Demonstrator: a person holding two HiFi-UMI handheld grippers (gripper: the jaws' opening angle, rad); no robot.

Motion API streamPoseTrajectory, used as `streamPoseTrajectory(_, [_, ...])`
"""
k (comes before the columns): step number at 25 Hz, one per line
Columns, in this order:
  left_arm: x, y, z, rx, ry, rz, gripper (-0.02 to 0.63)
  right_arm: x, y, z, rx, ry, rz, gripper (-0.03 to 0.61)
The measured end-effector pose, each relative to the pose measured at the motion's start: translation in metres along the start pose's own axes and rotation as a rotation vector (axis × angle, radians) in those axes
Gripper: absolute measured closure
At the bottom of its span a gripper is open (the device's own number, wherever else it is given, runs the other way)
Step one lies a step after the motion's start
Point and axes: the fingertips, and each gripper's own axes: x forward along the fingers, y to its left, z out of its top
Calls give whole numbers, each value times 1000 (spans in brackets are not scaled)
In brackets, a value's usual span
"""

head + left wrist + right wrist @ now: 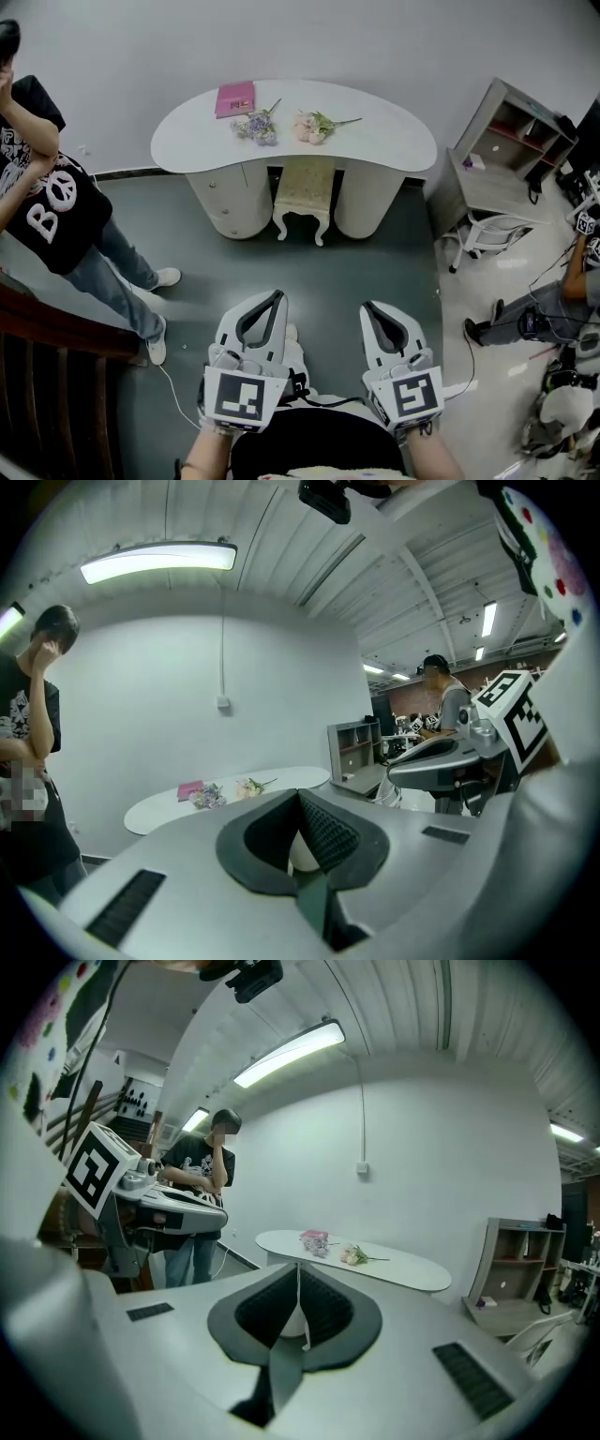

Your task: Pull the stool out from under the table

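A cream stool (303,196) with curved legs stands tucked under the middle of the white kidney-shaped table (375,141) by the far wall. Both grippers are held low, well short of it, over the grey floor. My left gripper (277,296) is shut with nothing between its jaws, and my right gripper (368,307) is shut and empty too. In the left gripper view the table (281,782) shows far ahead beyond the closed gripper (300,794). The right gripper view shows the table (403,1267) past its closed gripper (299,1267). The stool is hidden in both gripper views.
On the table lie a pink book (234,98) and two flower bunches (257,127). A person in a black shirt (47,202) stands at the left. A grey shelf desk (502,155) and white chair (492,232) sit at the right, another person (544,314) beyond.
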Motion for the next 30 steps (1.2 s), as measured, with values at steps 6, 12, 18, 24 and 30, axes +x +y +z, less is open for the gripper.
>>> streamPoseTrajectory(6, [46, 38, 6, -16, -4, -26, 597, 54, -21, 15, 15, 7, -37, 545])
streamPoseTrajectory(12, [88, 79, 11, -7, 9, -69, 597, 106, -34, 33, 24, 22, -53, 543])
streamPoseTrajectory(18, [127, 121, 17, -15, 12, -93, 597, 157, -49, 49, 31, 36, -79, 543])
streamPoseTrajectory(24, [155, 150, 15, -26, 18, -114, 597, 193, -55, 58, 34, 46, -100, 544])
streamPoseTrajectory(30, [171, 162, 6, -44, 28, -128, 597, 210, -57, 53, 42, 77, -104, 543])
